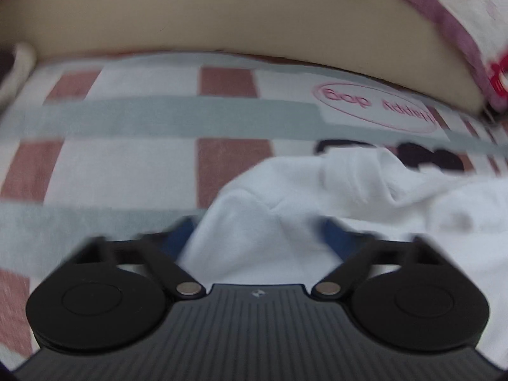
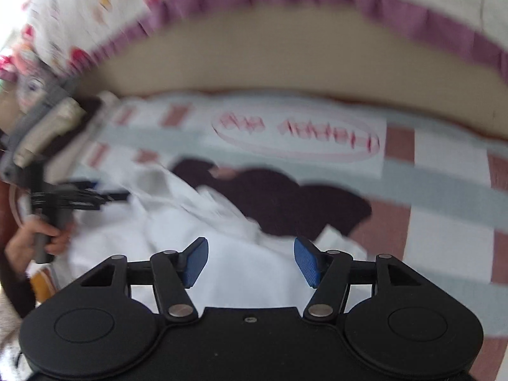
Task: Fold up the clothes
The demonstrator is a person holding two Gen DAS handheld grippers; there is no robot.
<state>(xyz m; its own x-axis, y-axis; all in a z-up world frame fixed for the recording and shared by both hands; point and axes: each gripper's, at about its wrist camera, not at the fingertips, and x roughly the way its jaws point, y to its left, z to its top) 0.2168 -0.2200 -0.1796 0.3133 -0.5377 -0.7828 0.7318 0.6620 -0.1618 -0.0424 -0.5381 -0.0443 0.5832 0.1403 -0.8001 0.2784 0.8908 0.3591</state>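
White garment [image 1: 285,222] bunched on the bedspread [image 1: 127,165] — a checked one of white, brownish-red squares and grey-green bands — well short of its far edge, where a beige headboard [image 1: 222,22] rises. Crumpled, not flat; folds and ridges running toward the right in the left wrist view. Partly over a dark printed figure [image 2: 285,197] on the spread, and just below a pink oval logo [image 2: 295,133] with lettering too blurred to read.

Left gripper [image 1: 258,231] low over the cloth, blue pads spread wide with a hump of the white fabric lying between them; pads half hidden by cloth, so no telling whether they touch it — not pinched. Seen also from the right wrist view at the left edge of the spread [image 2: 79,198], gripped by the person's left hand [image 2: 41,238] on a grey handle.

Right gripper [image 2: 250,262] above the near part of the same garment [image 2: 177,238], fingers [image 2: 197,260] wide apart, nothing between them but the cloth below.

Pillow [image 2: 95,16] with purple frilled trim and red print leaning against the headboard [image 2: 285,63] beyond the far edge. Both views smeared by blur.
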